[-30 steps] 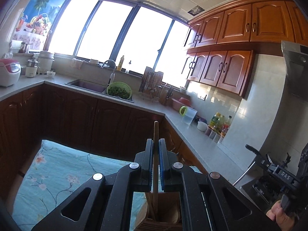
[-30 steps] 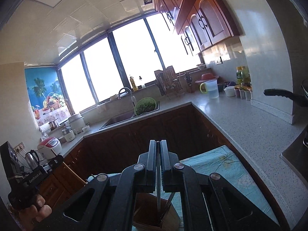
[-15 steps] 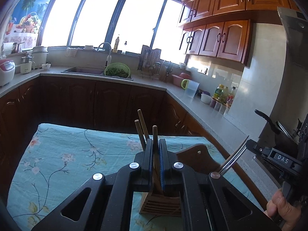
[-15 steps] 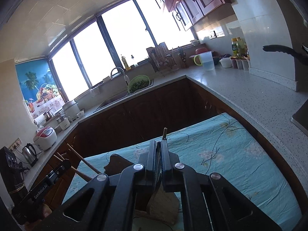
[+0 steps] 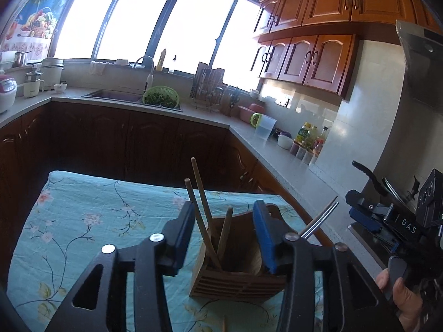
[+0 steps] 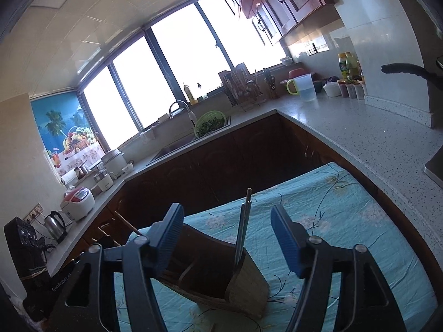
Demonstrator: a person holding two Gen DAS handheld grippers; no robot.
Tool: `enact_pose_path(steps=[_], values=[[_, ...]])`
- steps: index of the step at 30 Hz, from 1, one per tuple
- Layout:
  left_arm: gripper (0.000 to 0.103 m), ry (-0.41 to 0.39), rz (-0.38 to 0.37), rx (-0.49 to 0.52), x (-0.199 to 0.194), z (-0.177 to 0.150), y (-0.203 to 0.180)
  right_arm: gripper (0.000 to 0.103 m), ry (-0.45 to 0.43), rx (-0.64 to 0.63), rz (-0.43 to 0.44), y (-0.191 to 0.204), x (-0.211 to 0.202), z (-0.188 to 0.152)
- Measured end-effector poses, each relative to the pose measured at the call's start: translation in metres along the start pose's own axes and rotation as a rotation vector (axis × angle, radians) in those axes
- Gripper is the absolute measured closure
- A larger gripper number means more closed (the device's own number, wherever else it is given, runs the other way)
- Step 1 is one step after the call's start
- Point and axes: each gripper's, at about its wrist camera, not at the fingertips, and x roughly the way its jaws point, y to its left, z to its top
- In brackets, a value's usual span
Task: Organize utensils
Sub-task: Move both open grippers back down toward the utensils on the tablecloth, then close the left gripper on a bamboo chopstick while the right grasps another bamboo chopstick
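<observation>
Chopsticks stand tilted, tips up, in the wooden holder on the tablecloth. Left gripper and right gripper jaws are opening, pinching nothing.

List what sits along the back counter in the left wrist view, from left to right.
White rice cooker → steel faucet → green colander of greens → wire dish rack → clear jug with green handle → oil bottles.

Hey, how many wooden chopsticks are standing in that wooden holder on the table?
3 in the left wrist view. Two lean left out of the wooden holder, crossing: one longer, one shorter. A third stands just right of them. More may be hidden inside.
</observation>
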Motion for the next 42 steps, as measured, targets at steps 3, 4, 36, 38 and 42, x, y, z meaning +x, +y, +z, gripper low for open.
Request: enact_pose_path(steps=[3,4,36,38,42], values=[[0.039,-0.038,0.007,-0.019,-0.024,0.001,0.007,0.024,-0.033,0.013,0.018,0.001,-0.018,0.005],[0.036,-0.043,0.013,-0.027,-0.031,0.002,0.010,0.019,-0.047,0.015,0.021,0.002,-0.024,0.006],[0.015,0.243,0.247,-0.122,-0.172,-0.133,0.040,0.001,0.211,0.017,-0.085,-0.008,-0.110,-0.157],[0.015,0.265,0.247,-0.127,-0.170,-0.137,0.038,0.001,0.224,0.007,-0.088,-0.008,-0.108,-0.162],[0.016,0.297,0.240,-0.116,-0.160,-0.140,0.035,0.001,0.257,-0.006,-0.091,-0.005,-0.102,-0.170]])
